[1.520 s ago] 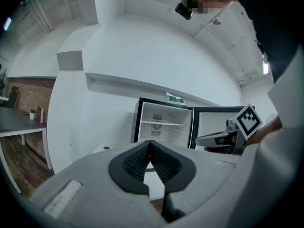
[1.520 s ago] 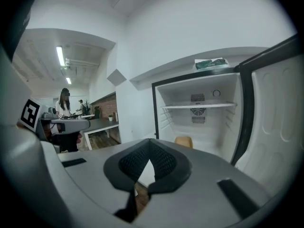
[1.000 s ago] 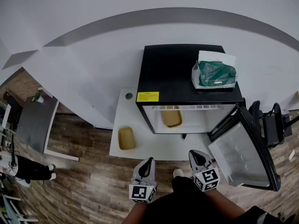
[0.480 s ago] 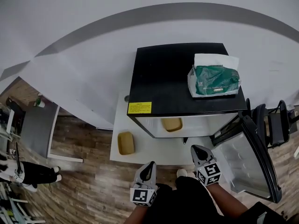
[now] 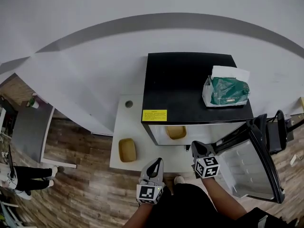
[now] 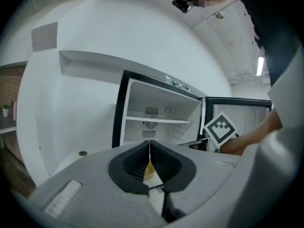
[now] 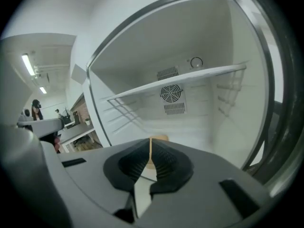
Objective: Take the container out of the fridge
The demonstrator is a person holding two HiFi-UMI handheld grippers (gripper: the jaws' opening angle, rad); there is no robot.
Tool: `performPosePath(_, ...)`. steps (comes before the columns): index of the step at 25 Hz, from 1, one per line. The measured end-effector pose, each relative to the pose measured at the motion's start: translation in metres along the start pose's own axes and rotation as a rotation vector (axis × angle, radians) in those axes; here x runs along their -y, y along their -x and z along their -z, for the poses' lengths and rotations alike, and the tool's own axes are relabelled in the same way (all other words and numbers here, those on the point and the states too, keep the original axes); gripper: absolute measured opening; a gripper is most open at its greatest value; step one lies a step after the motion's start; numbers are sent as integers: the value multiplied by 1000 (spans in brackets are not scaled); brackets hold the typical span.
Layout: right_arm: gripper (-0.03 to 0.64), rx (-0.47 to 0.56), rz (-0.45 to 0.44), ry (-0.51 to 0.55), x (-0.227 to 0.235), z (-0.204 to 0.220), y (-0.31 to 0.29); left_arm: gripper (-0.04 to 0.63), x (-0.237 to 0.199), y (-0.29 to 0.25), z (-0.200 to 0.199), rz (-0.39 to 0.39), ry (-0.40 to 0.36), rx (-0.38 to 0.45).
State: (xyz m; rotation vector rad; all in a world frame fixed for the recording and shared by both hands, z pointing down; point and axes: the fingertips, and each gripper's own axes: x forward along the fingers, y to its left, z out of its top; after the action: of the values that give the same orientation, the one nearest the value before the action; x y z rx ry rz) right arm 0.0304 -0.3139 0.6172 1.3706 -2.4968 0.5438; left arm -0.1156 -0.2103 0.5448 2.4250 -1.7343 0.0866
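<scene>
A black mini fridge (image 5: 190, 84) stands on a white table (image 5: 124, 122) with its door (image 5: 251, 158) swung open to the right. A tan container (image 5: 176, 132) sits on the fridge floor; in the right gripper view the container (image 7: 160, 138) shows just past the jaws. My right gripper (image 5: 195, 147) is shut and empty, just in front of the fridge opening, right of the container. My left gripper (image 5: 156, 163) is shut and empty, lower, at the table's front edge. The left gripper view shows the fridge (image 6: 161, 113) from its left front.
A second tan container (image 5: 127, 149) lies on the table left of the fridge. A green tissue pack (image 5: 227, 90) rests on the fridge top. A wire shelf (image 7: 190, 80) spans the fridge interior. A grey desk (image 5: 28, 127) stands at the far left.
My right gripper has moved forward to the fridge opening. The left gripper has come a little to the right. The head view has shifted slightly.
</scene>
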Motion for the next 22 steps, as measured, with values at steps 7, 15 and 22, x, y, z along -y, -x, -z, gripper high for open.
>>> performPosePath(7,15,-73,39,79,12,5,-46,15,-18,-5,-6,22,-6,18)
performPosePath(15,151,-196,43,78,44,33,-101,15,-28,-6,-3,31,18,7)
performPosePath(22,167,-292,47,98,52,61,-144,15,-33,-16,-8,31,28,9)
